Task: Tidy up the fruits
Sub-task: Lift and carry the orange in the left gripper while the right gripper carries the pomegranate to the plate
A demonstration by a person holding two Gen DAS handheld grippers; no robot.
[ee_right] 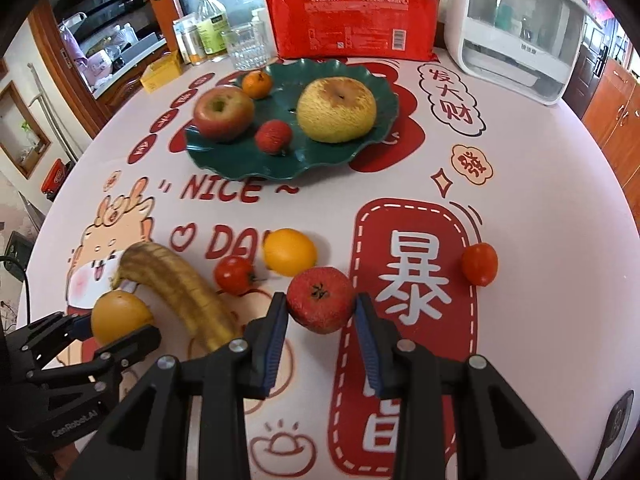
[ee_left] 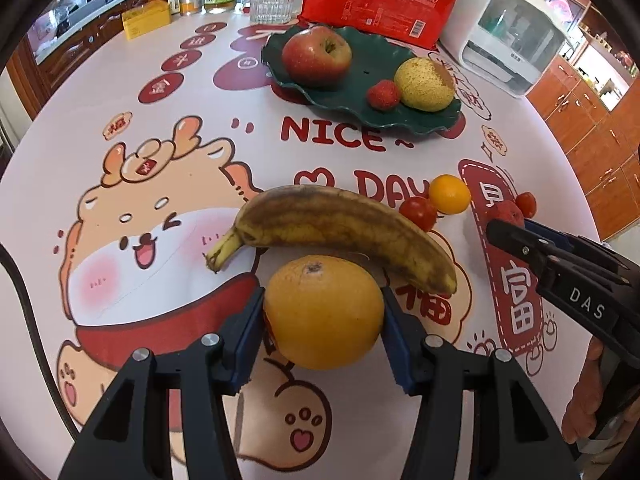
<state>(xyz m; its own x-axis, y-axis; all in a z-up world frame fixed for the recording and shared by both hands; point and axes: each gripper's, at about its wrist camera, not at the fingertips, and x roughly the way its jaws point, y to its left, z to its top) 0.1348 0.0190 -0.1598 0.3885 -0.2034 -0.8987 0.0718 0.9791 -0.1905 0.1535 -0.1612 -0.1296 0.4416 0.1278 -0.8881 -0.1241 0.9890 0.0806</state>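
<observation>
Two claws are at work, one fruit in each. Through the left wrist camera, my left claw (ee_left: 323,314) has its blue pads pressed on either side of a big orange (ee_left: 322,312), low over the bench (ee_left: 168,128). A browned banana (ee_left: 340,228) lies just beyond it, touching or nearly so. Farther off, a green wavy plate (ee_left: 356,98) holds an apple (ee_left: 317,56), a yellow pear (ee_left: 425,85) and a small red berry (ee_left: 383,94). My right claw (ee_left: 506,222) enters from the right, closed on a red fruit.

Through the right wrist camera, my right claw (ee_right: 321,309) grips a rough red fruit (ee_right: 321,299) between its pads. Near it on the bench sit a cherry tomato (ee_right: 234,275), a small yellow-orange fruit (ee_right: 289,252) and, well to the right, another tomato (ee_right: 479,264). A small tangerine (ee_right: 257,84) rests at the plate's far rim.
</observation>
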